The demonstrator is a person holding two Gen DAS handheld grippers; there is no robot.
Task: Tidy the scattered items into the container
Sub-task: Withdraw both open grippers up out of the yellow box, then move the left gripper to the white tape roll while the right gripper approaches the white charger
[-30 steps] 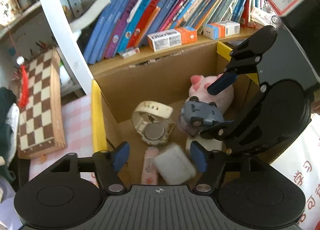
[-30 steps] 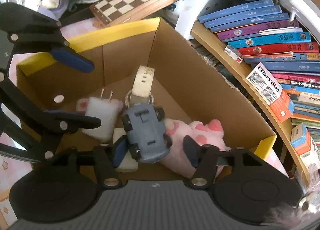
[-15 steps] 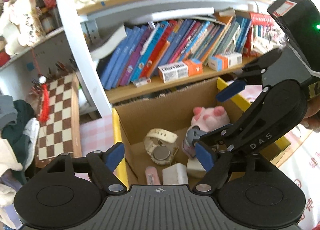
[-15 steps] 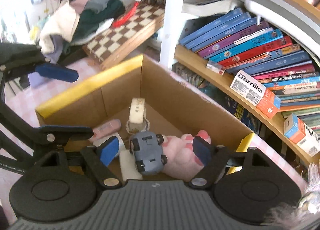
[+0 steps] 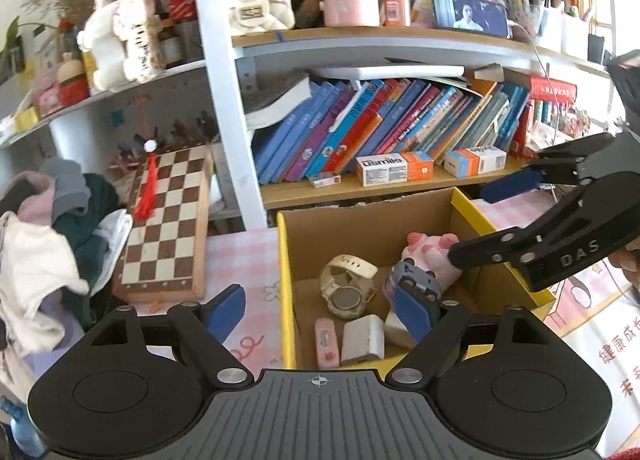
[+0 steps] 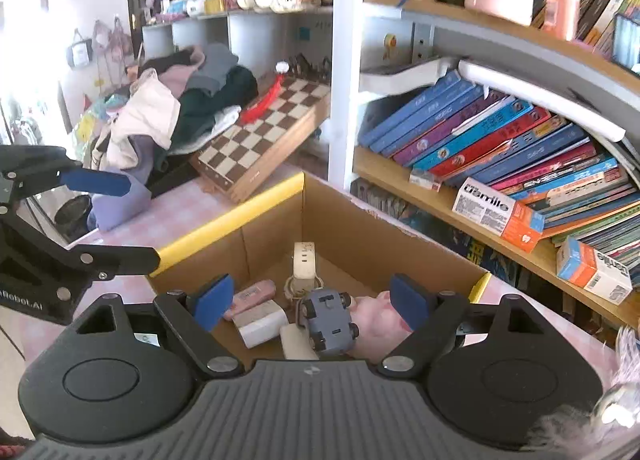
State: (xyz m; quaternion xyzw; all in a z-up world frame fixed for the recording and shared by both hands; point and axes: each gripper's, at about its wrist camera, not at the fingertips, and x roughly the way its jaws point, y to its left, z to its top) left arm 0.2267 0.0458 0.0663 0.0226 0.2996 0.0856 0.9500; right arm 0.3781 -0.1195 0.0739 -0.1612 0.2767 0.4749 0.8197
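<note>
A cardboard box (image 5: 286, 260) (image 6: 240, 220) with yellow rims holds a white watch (image 5: 348, 288) (image 6: 304, 268), a grey toy car (image 5: 414, 280) (image 6: 328, 324), a pink pig plush (image 5: 432, 252) (image 6: 380, 328), a white charger (image 5: 364, 340) (image 6: 260, 326) and a small pink item (image 5: 326, 348) (image 6: 250, 294). The car lies partly on the pig. My left gripper (image 5: 320, 310) (image 6: 116, 220) hangs open and empty above the box's near left side. My right gripper (image 6: 310, 300) (image 5: 496, 216) is open and empty above the right side.
A bookshelf (image 5: 360, 188) full of leaning books and small cartons stands right behind the box. A chessboard (image 5: 168, 220) leans at the left beside a pile of clothes (image 5: 48, 244). Pink checked cloth (image 5: 240, 252) covers the table. A hand (image 5: 624, 256) holds the right gripper.
Both grippers have lifted up and back out of the box. The right jaws have spread wider, and the toy car stays lying in the box on the pig.
</note>
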